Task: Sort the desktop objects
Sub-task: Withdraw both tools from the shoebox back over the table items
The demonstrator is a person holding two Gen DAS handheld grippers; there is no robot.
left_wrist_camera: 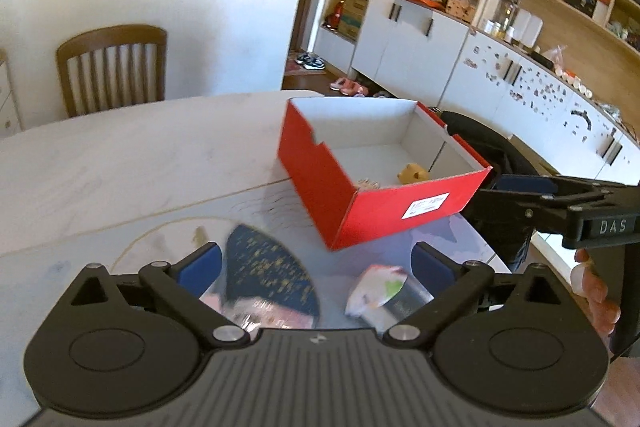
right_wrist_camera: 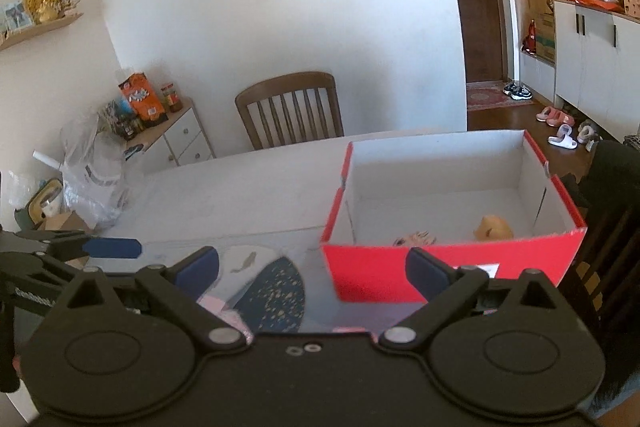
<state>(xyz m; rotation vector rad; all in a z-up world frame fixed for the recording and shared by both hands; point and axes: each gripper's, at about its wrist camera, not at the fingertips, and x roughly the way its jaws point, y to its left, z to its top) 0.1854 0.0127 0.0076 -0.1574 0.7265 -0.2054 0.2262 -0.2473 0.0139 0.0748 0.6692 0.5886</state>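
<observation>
Sorting lot: left tongs (left_wrist_camera: 316,267) and right tongs (right_wrist_camera: 312,273) both spread and empty above the table (left_wrist_camera: 120,155), fan (left_wrist_camera: 268,267) and packet (left_wrist_camera: 376,291) beneath awaiting pickup, red box (left_wrist_camera: 400,211) ahead already holding two small toys.

Bright daylight, motion blur near table, fisheye-bent edges.

A red cardboard box (left_wrist_camera: 384,211) with a white inside stands open on the tabletop (left_wrist_camera: 120,163), holding a small yellow toy (left_wrist_camera: 414,173) and a smaller pale trinket (left_wrist_camera: 368,183). Nearer lie a dark gold-speckled fan (left_wrist_camera: 268,267) and a crumpled white wrapper (left_wrist_camera: 376,291).
</observation>
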